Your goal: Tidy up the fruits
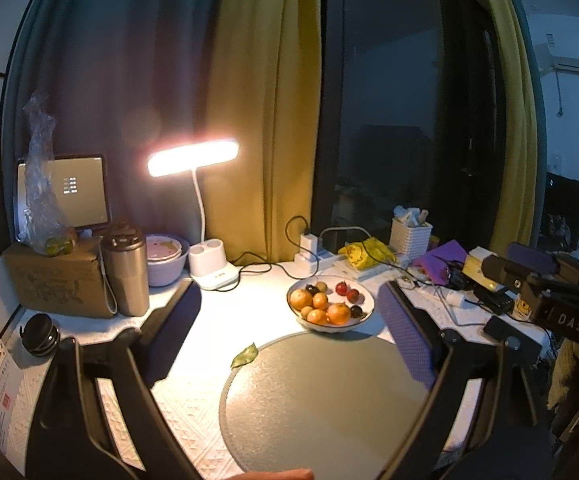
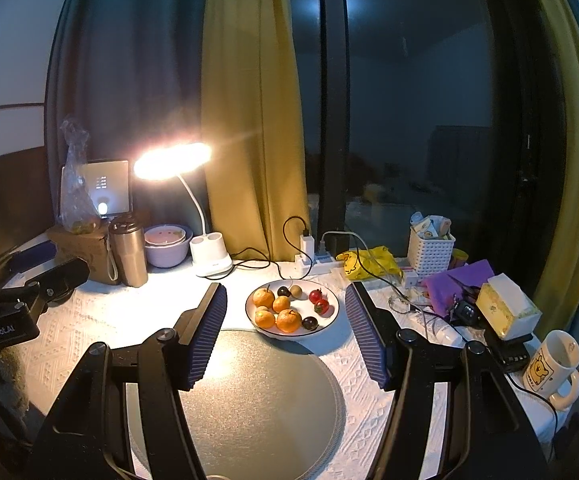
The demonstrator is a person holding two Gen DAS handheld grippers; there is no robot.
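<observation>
A white plate [image 1: 365, 314] [image 2: 331, 322] stands on the table past a round grey mat [image 1: 321, 400] [image 2: 257, 400]. It holds several oranges [image 1: 338, 313] [image 2: 288, 320], dark plums [image 1: 356, 311] [image 2: 309, 323], red cherry tomatoes [image 1: 341, 288] [image 2: 315, 295] and small brownish fruits [image 1: 321, 287] [image 2: 296, 291]. A dry leaf [image 1: 244, 355] lies at the mat's left rim. My left gripper [image 1: 289, 286] is open above the mat, short of the plate, and holds nothing. My right gripper [image 2: 285, 286] is also open and empty, its fingers framing the plate from the near side.
At the back left are a lit desk lamp [image 1: 193, 158], a steel flask [image 1: 126, 270], a purple bowl [image 1: 165, 258] and a cardboard box [image 1: 57, 280]. Cables, a power strip [image 2: 313, 258], a white basket [image 2: 429, 252], a tissue box [image 2: 505, 310] and a mug [image 2: 551, 364] crowd the right.
</observation>
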